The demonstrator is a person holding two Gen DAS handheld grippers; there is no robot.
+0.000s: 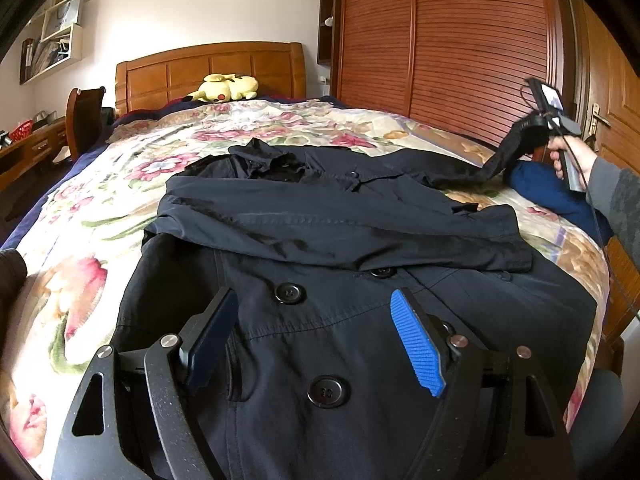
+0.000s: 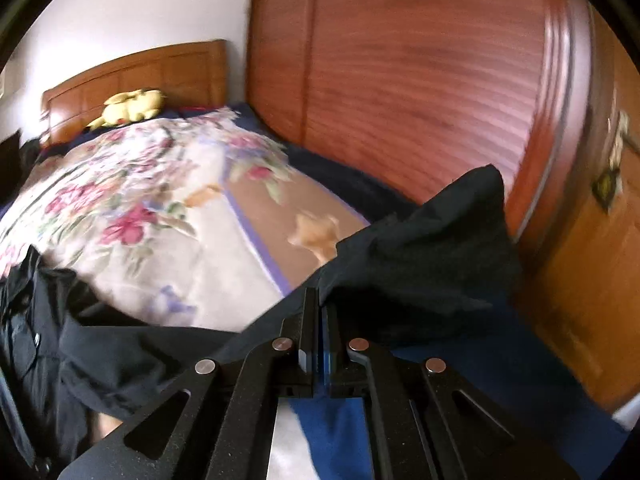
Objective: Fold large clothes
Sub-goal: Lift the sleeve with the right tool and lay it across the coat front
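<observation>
A black double-breasted coat (image 1: 340,220) lies front up on the floral bedspread (image 1: 120,200), with one sleeve folded across its chest. My left gripper (image 1: 314,294) hovers open just above the coat's buttoned front, nothing between its fingers. The other sleeve (image 1: 500,160) stretches off to the right, raised from the bed. My right gripper (image 2: 320,296) is shut on that sleeve, and the black cuff (image 2: 420,248) bunches up past the fingertips. In the left wrist view the right gripper (image 1: 532,124) is held by a hand (image 1: 568,152) at the bed's right edge.
A yellow plush toy (image 1: 224,88) rests by the wooden headboard (image 1: 208,68). A slatted wooden wardrobe (image 1: 460,40) runs close along the bed's right side, with a door (image 1: 612,92) beyond. A blue cloth (image 1: 552,196) lies at the right edge. A desk (image 1: 28,148) stands at the left.
</observation>
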